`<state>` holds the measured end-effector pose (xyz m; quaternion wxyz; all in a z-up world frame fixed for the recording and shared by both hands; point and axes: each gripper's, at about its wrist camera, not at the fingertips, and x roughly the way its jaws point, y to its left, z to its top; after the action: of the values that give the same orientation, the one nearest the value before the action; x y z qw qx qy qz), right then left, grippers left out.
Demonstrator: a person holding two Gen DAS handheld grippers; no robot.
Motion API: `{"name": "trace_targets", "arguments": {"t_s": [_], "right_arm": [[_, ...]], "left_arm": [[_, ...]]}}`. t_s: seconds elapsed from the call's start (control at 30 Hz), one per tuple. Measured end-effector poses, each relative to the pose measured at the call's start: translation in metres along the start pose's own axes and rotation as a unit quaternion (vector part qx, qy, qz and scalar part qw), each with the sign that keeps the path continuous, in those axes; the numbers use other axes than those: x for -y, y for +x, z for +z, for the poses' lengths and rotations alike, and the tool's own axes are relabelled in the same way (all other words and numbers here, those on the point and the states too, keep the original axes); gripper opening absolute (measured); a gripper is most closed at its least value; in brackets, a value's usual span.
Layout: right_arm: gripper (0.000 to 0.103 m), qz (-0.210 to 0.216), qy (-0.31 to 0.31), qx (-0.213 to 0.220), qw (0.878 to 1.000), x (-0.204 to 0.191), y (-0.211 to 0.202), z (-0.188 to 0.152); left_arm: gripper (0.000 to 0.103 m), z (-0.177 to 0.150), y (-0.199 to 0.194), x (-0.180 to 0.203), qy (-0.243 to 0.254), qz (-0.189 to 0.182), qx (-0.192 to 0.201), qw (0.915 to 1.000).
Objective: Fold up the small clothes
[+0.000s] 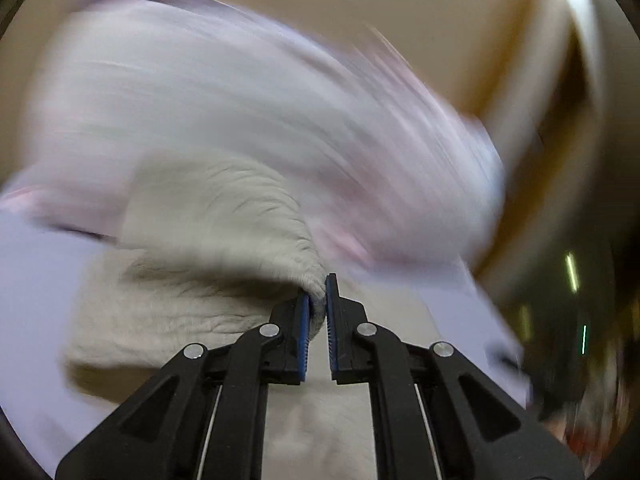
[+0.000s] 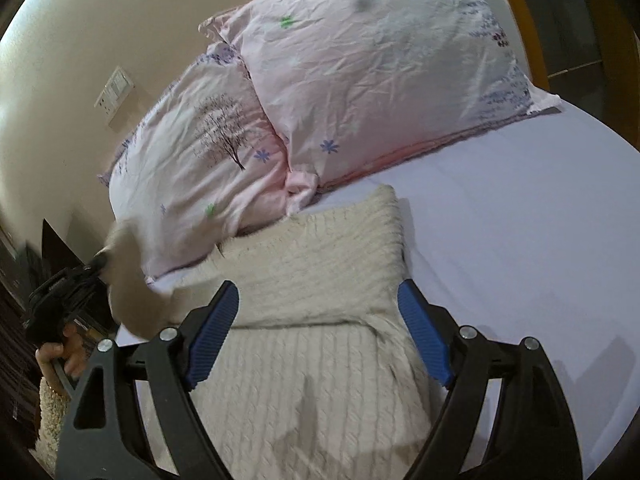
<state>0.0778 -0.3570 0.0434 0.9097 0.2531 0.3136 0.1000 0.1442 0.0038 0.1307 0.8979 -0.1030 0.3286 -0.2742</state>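
Observation:
A cream cable-knit sweater [image 2: 316,300] lies on the lilac bed sheet [image 2: 520,232], partly folded. My left gripper [image 1: 317,300] is shut on a lifted part of the sweater [image 1: 224,216], which drapes off to the left; the background there is motion-blurred. In the right wrist view the left gripper [image 2: 96,264] shows at the left edge, holding the raised cream fabric [image 2: 128,280]. My right gripper [image 2: 318,320] is open, its blue pads [image 2: 420,324] spread wide just above the sweater's folded body, holding nothing.
Two pink floral pillows [image 2: 360,80] lie at the head of the bed behind the sweater. A beige wall with a socket plate [image 2: 114,94] is at the left. A wooden bed frame [image 2: 516,8] runs at the upper right. Bare sheet extends to the right.

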Motion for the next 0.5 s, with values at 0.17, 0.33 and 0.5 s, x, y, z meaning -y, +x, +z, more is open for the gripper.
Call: {"name": "trace_targets", "arguments": {"t_s": [0.17,0.33,0.5], "right_arm": [[0.086,0.007,-0.026,-0.010,1.000,0.009,-0.035,-0.016],[0.088,0.080,-0.032,-0.043,0.995,0.037,-0.081,-0.040],[0.088,0.142,-0.014,-0.096,0.985,0.063,-0.117,-0.075]], "left_arm": [[0.007,-0.057,0.039,0.049,0.057,-0.038,-0.113,0.9913],[0.012,-0.091,-0.063,0.001,0.019,-0.034,-0.075,0.9964],[0.052,-0.150,-0.165,-0.045,-0.042,0.015,-0.050,0.9977]]}}
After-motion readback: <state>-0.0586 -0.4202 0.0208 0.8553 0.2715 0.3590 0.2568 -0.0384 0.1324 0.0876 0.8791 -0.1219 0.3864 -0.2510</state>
